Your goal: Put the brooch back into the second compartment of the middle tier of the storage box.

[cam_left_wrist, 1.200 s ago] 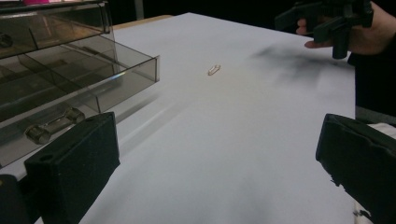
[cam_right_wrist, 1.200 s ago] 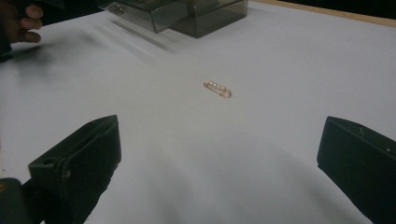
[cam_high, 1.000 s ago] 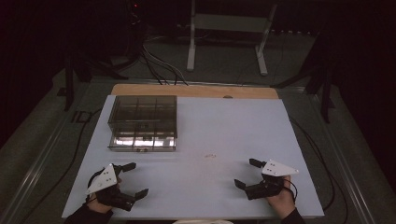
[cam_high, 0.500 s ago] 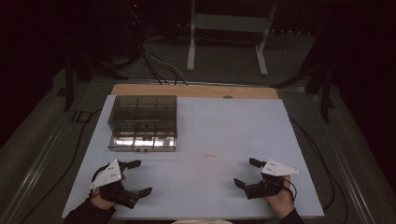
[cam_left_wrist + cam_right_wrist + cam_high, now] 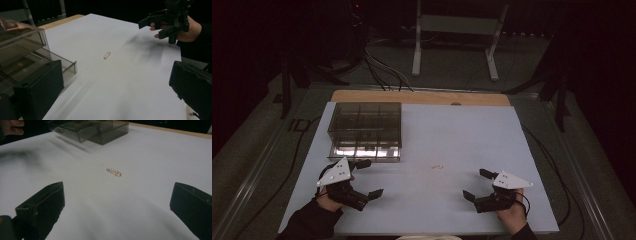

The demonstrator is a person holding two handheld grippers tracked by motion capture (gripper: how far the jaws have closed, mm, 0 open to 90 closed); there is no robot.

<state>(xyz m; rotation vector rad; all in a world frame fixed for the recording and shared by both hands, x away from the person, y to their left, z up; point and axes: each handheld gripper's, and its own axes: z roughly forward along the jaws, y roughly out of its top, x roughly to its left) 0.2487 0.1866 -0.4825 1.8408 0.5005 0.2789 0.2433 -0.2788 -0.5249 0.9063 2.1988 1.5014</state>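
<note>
The left gripper [image 5: 366,178] and right gripper [image 5: 476,184] sit at the near edge of the white table [image 5: 472,135], both with jaws spread wide and holding nothing. A small pearl pin [image 5: 438,166] lies flat between them, slightly farther out, touching neither. Beyond the left gripper stands a smoky clear box [image 5: 365,129] with its drawer pulled out. Compared with a second ago, the left gripper has moved forward toward the box; the right gripper and pin are unchanged.

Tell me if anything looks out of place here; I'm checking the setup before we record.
One thing: a small gold pin with pearl-like beads lies loose on the white table, apart from the smoked clear organizer box, whose lowest drawer is slid partly out. Both grippers are open and hold nothing.
</note>
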